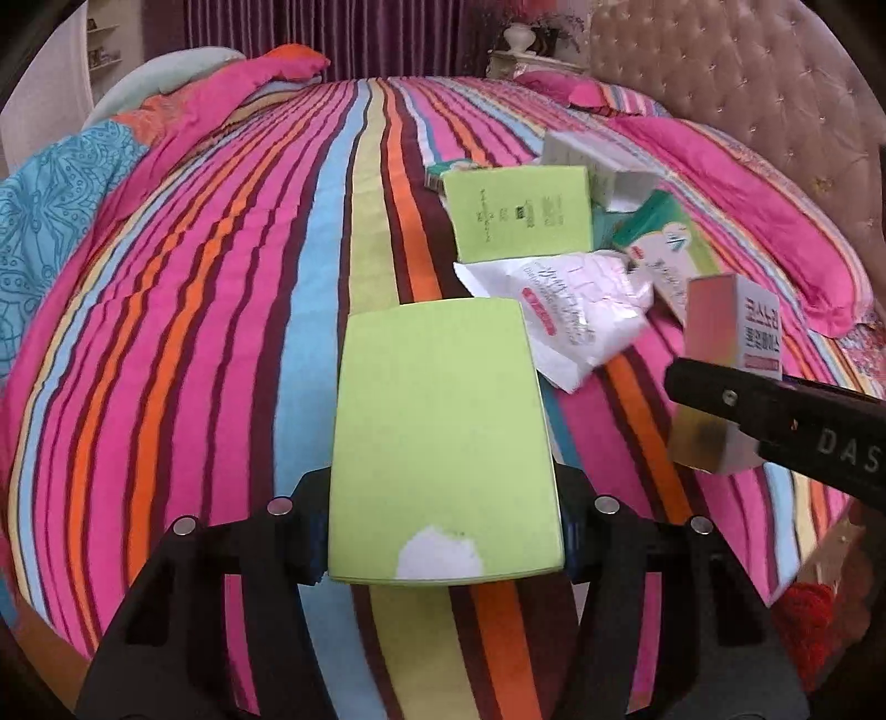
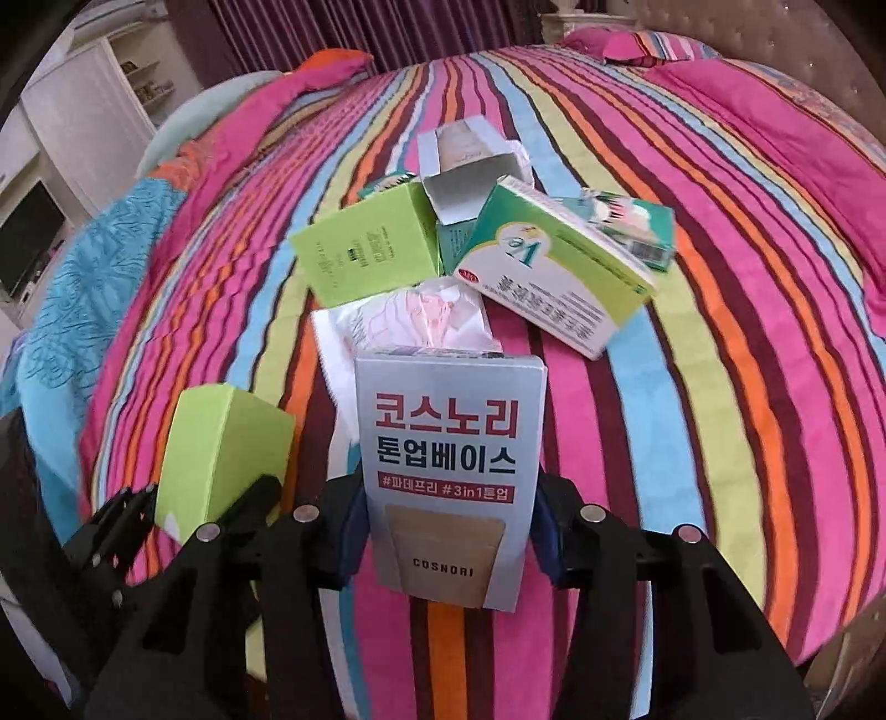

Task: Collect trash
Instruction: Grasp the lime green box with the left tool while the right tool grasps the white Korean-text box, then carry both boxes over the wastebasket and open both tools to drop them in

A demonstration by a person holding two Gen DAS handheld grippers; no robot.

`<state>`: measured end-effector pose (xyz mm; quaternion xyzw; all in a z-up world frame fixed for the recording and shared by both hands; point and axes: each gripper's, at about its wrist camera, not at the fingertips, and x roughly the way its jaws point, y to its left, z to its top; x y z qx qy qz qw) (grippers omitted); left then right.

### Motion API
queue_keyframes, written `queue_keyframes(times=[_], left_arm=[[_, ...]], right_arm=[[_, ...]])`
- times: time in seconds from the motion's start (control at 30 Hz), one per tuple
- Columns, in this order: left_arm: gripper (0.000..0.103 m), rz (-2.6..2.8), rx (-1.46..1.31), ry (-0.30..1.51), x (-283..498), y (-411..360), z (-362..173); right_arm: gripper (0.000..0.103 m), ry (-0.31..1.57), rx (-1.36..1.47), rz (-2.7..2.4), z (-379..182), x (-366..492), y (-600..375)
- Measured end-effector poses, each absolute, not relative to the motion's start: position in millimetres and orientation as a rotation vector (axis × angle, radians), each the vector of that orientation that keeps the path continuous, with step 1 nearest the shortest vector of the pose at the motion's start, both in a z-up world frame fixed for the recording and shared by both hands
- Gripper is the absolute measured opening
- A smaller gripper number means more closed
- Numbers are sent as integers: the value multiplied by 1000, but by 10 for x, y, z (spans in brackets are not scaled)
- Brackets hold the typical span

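Observation:
My left gripper (image 1: 443, 548) is shut on a plain lime-green box (image 1: 440, 437) held above the striped bed; the box also shows in the right wrist view (image 2: 221, 448). My right gripper (image 2: 451, 548) is shut on a grey COSNORI box (image 2: 448, 459) with red Korean lettering, also seen in the left wrist view (image 1: 731, 343). On the bed lie a second green box (image 1: 520, 213), a crumpled white wrapper (image 1: 576, 310), a green-white carton (image 2: 554, 277), an open grey box (image 2: 470, 171) and a teal carton (image 2: 637, 227).
The striped bedspread (image 1: 221, 332) covers the bed. Pink pillows (image 1: 747, 199) lie along a tufted headboard (image 1: 747, 72). A blue patterned blanket (image 1: 50, 221) is bunched at the left. Purple curtains (image 1: 332, 33) hang behind. A white shelf unit (image 2: 99, 105) stands far left.

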<state>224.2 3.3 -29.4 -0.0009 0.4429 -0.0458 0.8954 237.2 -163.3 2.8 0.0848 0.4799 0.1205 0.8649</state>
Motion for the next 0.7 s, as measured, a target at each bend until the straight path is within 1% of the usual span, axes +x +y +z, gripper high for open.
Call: queue_keyframes(times=[0.23, 0.47, 0.7], left_arm=[[57, -155, 12, 905, 1478, 126, -160], [57, -173, 19, 978, 765, 232, -329], [57, -205, -74, 1126, 456, 220, -665]], right_arm=[[46, 1006, 210, 280, 68, 1674, -1873], [46, 1046, 234, 185, -96, 1184, -2201], [46, 1208, 291, 223, -464, 873, -2148]])
